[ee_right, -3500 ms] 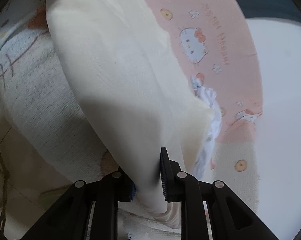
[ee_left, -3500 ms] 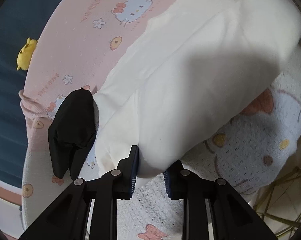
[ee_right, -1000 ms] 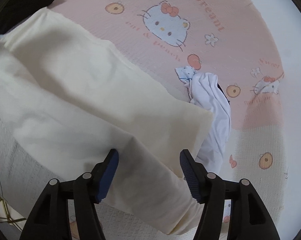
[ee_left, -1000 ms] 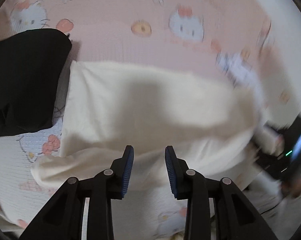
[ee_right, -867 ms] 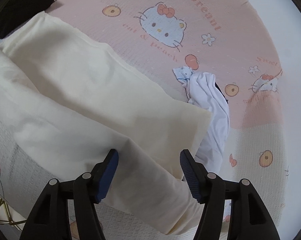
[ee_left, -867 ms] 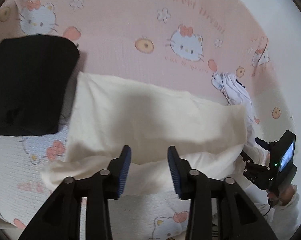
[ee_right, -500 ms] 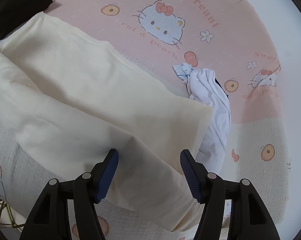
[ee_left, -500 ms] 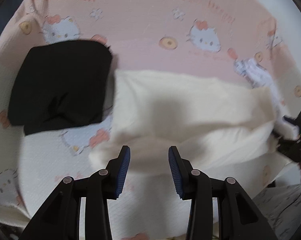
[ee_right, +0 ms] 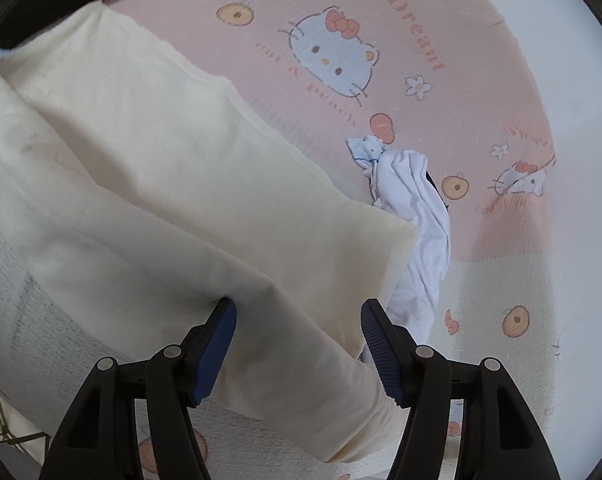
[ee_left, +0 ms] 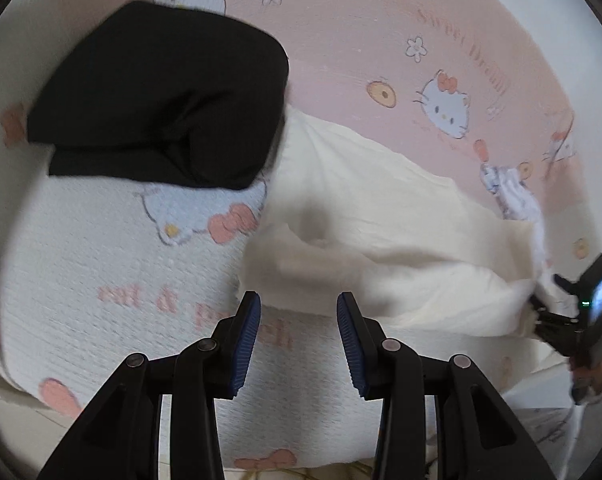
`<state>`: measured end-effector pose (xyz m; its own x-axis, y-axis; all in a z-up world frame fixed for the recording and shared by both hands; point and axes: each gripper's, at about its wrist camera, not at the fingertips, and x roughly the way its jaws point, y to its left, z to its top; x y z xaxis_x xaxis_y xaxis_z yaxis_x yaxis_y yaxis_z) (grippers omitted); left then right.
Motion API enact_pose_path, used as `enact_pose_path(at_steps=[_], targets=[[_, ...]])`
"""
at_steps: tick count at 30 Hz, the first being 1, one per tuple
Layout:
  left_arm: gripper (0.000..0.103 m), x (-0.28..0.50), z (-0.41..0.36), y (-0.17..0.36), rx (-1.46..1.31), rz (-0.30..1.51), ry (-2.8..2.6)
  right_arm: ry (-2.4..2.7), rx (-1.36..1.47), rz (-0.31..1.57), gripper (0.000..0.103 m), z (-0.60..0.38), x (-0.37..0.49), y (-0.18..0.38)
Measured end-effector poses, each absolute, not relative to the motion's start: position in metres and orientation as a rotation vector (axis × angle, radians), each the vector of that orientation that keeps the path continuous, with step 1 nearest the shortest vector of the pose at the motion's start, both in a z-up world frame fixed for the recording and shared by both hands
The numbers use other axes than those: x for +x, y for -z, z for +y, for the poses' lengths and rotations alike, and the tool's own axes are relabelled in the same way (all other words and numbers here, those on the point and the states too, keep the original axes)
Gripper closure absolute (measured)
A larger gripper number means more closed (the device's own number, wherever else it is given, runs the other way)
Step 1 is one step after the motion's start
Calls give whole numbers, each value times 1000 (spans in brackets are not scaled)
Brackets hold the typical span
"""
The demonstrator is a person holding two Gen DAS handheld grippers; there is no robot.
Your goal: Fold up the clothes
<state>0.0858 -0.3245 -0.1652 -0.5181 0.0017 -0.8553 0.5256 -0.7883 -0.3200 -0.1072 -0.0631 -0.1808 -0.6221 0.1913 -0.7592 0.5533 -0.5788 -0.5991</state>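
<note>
Cream garment (ee_right: 149, 184) on pink cartoon-cat blanket (ee_right: 321, 12); black garment (ee_left: 161, 108) beside; left claw (ee_left: 299, 334) and right claw (ee_right: 299, 344) both open, empty.

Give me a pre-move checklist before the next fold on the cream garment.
1. Left gripper free of cloth: ok, jaws just opened wider, nothing between them.
2. Right gripper open: ok, cream garment lies between the jaws, unpinched.
3. Cream garment flat on the blanket: not ok, near edge bunched.
4. Black garment clear of cream garment: cannot tell, edges meet.
5. White garment clear: not ok, tucked under the cream corner.
</note>
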Motion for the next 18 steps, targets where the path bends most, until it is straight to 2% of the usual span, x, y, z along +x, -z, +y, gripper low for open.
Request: enact_pose_path(at_steps=[6,16,18], targets=[[67,74,-318,180,1436,618,2373,2231,1216,1429,39,-77,-112,197],[67,43,-338,195,1437,660,2361,2142,1213,1525,38,-99,-112,181],[67,37,-340,196,1434,662,2356,2145,1185,1522,34,-100,-106,167]])
